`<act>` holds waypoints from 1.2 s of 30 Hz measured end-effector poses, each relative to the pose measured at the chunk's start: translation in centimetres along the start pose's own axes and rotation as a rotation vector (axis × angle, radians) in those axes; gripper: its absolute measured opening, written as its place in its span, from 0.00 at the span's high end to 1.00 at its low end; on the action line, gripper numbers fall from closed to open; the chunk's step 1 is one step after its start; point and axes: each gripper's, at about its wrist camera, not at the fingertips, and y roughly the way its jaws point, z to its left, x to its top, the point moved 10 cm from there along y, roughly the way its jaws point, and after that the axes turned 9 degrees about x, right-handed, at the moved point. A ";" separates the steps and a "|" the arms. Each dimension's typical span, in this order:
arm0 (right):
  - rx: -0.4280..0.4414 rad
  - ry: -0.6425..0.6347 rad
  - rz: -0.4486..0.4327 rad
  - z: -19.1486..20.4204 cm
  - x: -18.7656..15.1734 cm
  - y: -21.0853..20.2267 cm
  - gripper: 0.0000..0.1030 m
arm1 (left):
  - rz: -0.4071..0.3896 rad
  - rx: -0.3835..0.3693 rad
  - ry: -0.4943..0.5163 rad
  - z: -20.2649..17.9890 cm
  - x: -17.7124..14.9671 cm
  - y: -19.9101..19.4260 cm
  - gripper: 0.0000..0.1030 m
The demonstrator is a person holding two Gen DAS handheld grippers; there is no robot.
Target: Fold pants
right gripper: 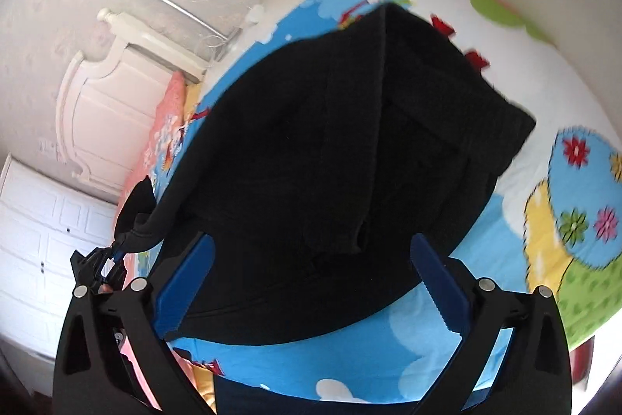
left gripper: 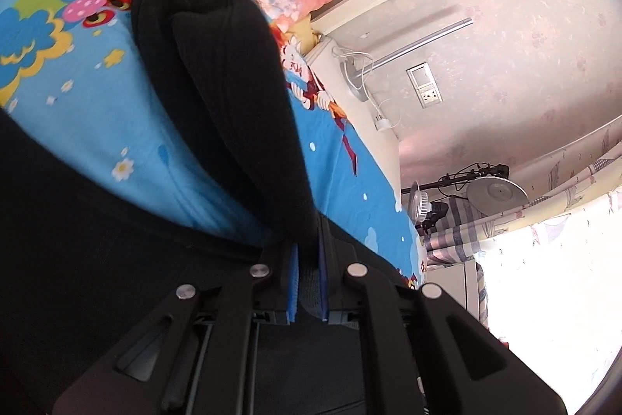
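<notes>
Both wrist views look along their fingers, close over the bed (left gripper: 97, 127), sharing the black pants (right gripper: 330, 150) and headboard (right gripper: 112, 104).

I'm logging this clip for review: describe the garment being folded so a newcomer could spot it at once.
Start at the bed with the bright blue cartoon sheet. Across its middle lies the pants, a bunched heap with one end pinched in the left gripper. It is the only plain black cloth on the colourful bedding.

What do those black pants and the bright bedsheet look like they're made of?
The black pants look like a soft, matte ribbed knit: fine parallel ridges run along the fabric. The bedsheet looks like smooth printed cotton or similar, with flat cartoon colours and no sheen.
</notes>
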 end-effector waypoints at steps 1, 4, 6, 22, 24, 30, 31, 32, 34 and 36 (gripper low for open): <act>0.002 0.022 0.006 -0.1 -0.1 0.3 0.11 | 0.003 -0.004 -0.004 -0.1 0.3 0.2 0.92; -0.001 0.087 0.016 -0.6 -0.3 0.8 0.12 | 0.009 -0.010 -0.005 -0.4 0.9 1.1 0.92; -0.021 0.129 0.014 -1.1 -0.3 1.1 0.13 | 0.011 -0.010 0.003 -0.8 1.3 1.6 0.92; -0.133 0.064 0.002 -1.4 0.4 4.2 0.54 | 0.028 -0.011 0.001 -1.4 2.2 2.8 0.92; -0.128 0.054 -0.012 -1.5 1.0 3.6 0.60 | 0.034 -0.015 0.004 -1.5 2.2 2.9 0.92; -0.026 -0.028 -0.119 2.7 5.7 -1.6 0.74 | -0.007 -0.027 0.059 -4.1 3.8 0.3 0.93; -0.006 -0.033 -0.136 3.2 6.5 -2.4 0.76 | -0.020 -0.028 0.077 -4.9 3.9 -0.7 0.93; 0.027 -0.030 -0.163 3.9 7.6 -4.0 0.76 | -0.034 -0.021 0.101 -5.9 3.6 -2.2 0.93; 0.026 -0.049 -0.232 3.9 9.7 -7.5 0.91 | -0.031 0.008 0.134 -6.5 2.1 -4.2 0.93; -0.034 -0.091 -0.247 2.6 10.9 -9.2 0.91 | -0.022 0.033 0.149 -5.7 -0.5 -5.8 0.93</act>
